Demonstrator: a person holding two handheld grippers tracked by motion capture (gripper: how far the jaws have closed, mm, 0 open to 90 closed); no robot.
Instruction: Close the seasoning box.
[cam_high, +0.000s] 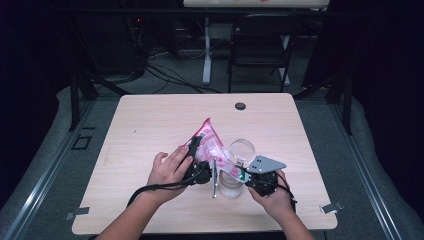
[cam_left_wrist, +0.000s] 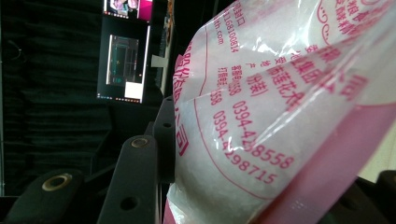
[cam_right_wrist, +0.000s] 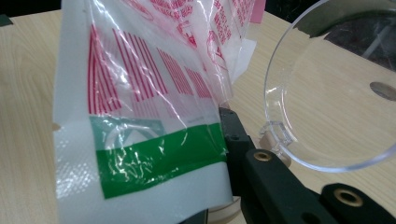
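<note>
Dark curtains and a folding chair (cam_high: 260, 42) form the background of the high view; below them the pale wooden desk (cam_high: 150, 125) occupies the centre of the frame. You hold the bag (cam_high: 210, 142), a pink-printed plastic pouch, tilted just below centre. The left tongs (cam_high: 192, 150) clamp its body from the left. The right tongs (cam_high: 247, 175) pinch its lower corner over the clear jar (cam_high: 231, 186), whose hinged lid (cam_high: 242, 150) stands open just behind it. A metal rod (cam_high: 214, 177) stands between the two hands; its purpose cannot be determined.

Left gripper view: the bag (cam_left_wrist: 280, 116) spreads across the right of the frame, bulging with white contents. The jaws stand part-way closed on it, one black jaw pressed flat against its side at lower centre.

Right gripper view: the jaws are fully shut on the bag's (cam_right_wrist: 140, 116) sealed, green-striped edge at lower centre. The lid (cam_right_wrist: 327, 93) sits at upper right, very near the film.

Risks: the smooth film may slip from the narrow pinch at the corner if you pull sideways. Tilting further may spill contents past the jar mouth. The bag or the right tongs may knock the lid.

Clearance: the desk lies bare toward the left and upper frame. The lower edge lies close to your wrists.
</note>
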